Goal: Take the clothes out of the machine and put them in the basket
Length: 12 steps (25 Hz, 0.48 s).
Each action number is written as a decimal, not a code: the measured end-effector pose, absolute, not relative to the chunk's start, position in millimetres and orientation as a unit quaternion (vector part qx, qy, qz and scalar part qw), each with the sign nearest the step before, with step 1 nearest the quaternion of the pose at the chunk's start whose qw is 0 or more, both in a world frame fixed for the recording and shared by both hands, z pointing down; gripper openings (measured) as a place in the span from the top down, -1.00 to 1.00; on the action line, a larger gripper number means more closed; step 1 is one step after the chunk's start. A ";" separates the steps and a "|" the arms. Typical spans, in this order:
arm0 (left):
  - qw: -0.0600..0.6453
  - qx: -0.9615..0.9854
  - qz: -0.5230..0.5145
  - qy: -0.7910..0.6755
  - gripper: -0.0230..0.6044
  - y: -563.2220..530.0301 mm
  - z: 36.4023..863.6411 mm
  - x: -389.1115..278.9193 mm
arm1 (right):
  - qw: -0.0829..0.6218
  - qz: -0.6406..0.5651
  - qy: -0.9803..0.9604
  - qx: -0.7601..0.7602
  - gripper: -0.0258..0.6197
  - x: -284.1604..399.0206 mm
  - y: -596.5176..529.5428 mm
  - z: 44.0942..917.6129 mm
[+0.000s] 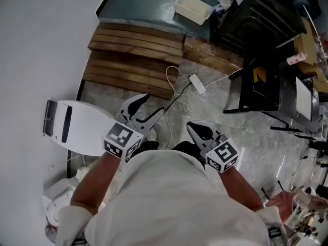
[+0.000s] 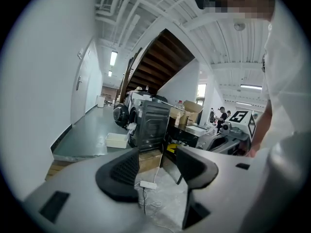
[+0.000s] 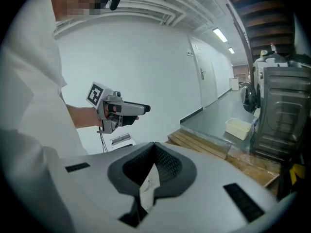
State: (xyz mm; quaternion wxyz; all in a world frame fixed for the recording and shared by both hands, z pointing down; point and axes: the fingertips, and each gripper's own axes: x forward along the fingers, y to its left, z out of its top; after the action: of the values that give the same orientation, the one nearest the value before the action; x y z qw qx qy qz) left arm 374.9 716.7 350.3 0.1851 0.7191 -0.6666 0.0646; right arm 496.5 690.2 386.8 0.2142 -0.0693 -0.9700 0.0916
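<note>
Holding the left gripper [image 1: 154,104] with its fingers partly apart and nothing between them, and the right gripper [image 1: 197,129] with its fingers pressed together and empty, both over the grey floor [image 1: 246,137], well away from the dark machine [image 1: 256,14] with a white tub [image 1: 192,8] near it.

a white shirt [image 1: 169,199] with short sleeves fills the lower middle of the head view. the left gripper [image 1: 154,104] and right gripper [image 1: 190,127] are pale grey with black ribbed pads; each bears a marker cube [image 1: 122,139] of black-and-white squares.
</note>
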 end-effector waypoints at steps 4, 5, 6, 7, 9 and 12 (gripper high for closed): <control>0.190 0.708 0.050 -0.678 0.19 729.0 352.3 333.7 | 0.219 0.090 -0.969 -0.076 0.91 450.0 693.9 383.1; 0.191 0.704 0.047 -0.682 0.19 730.5 353.8 323.8 | 0.221 0.089 -0.968 -0.079 0.91 439.6 693.8 383.5; 0.193 0.701 0.043 -0.686 0.19 730.3 355.5 315.3 | 0.223 0.088 -0.967 -0.083 0.91 430.6 692.9 384.1; 0.195 0.698 0.040 -0.688 0.20 728.6 357.3 307.9 | 0.225 0.087 -0.967 -0.087 0.91 422.7 690.7 385.1; 0.199 0.695 0.036 -0.690 0.20 721.6 360.5 294.6 | 0.230 0.087 -0.965 -0.093 0.91 407.3 682.6 387.6; 0.203 0.694 0.038 -0.690 0.20 707.7 364.6 272.9 | 0.232 0.092 -0.963 -0.098 0.91 382.0 666.6 391.7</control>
State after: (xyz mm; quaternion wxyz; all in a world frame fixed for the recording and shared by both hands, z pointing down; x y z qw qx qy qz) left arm 272.9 707.7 364.6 0.2030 0.6936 -0.6901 0.0378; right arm 382.0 666.6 391.7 0.2324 -0.0981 -0.9633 0.0921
